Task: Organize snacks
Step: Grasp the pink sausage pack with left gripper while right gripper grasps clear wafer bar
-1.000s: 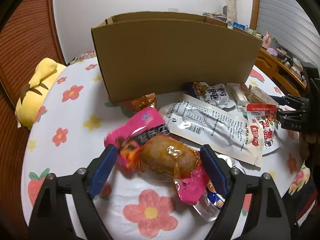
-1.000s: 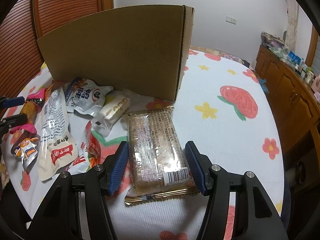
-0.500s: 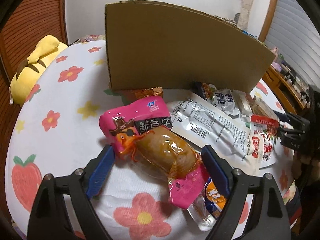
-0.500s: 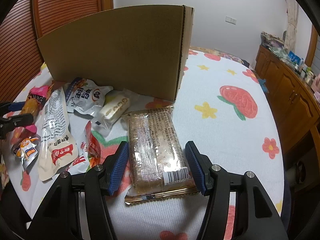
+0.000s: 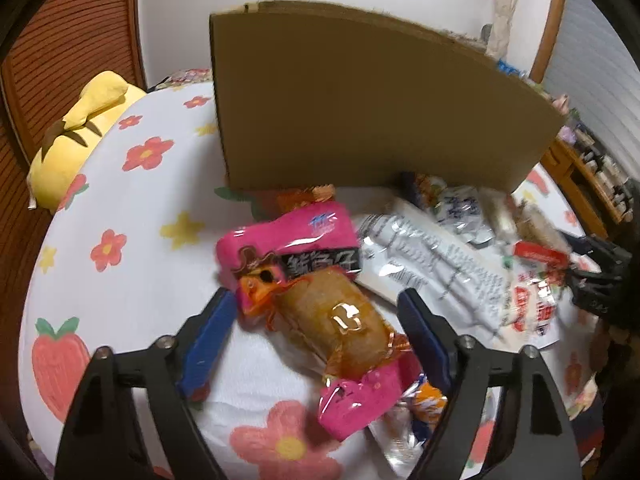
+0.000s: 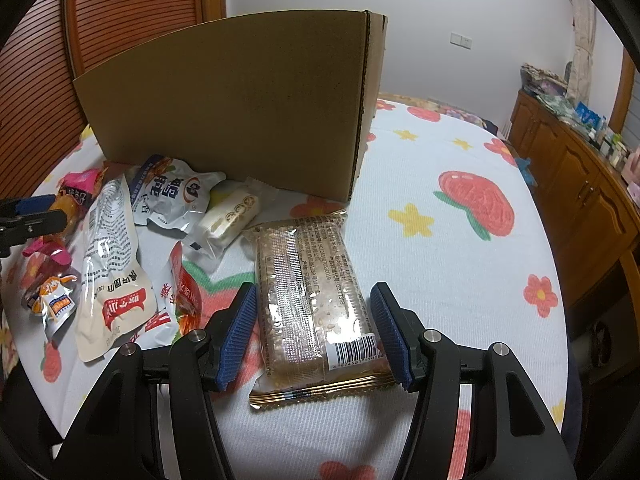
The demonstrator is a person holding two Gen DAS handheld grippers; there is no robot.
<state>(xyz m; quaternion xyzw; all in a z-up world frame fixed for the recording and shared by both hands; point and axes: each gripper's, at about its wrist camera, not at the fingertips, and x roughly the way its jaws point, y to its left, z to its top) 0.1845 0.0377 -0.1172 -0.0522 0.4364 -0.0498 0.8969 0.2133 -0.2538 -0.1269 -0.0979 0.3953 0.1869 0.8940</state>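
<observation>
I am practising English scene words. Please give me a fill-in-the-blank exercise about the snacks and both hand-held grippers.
1. The left hand-held gripper straddles a snack in a ____ wrapper.
2. The right hand-held gripper straddles the clear-wrapped grain bar, whose barcode faces ____.
3. Behind the snacks stands a ____ box.

Missing words: pink; up; cardboard

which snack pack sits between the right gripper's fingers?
The clear-wrapped grain bar, barcode end nearest the right hand-held gripper; the other packs lie off to its left.
</observation>
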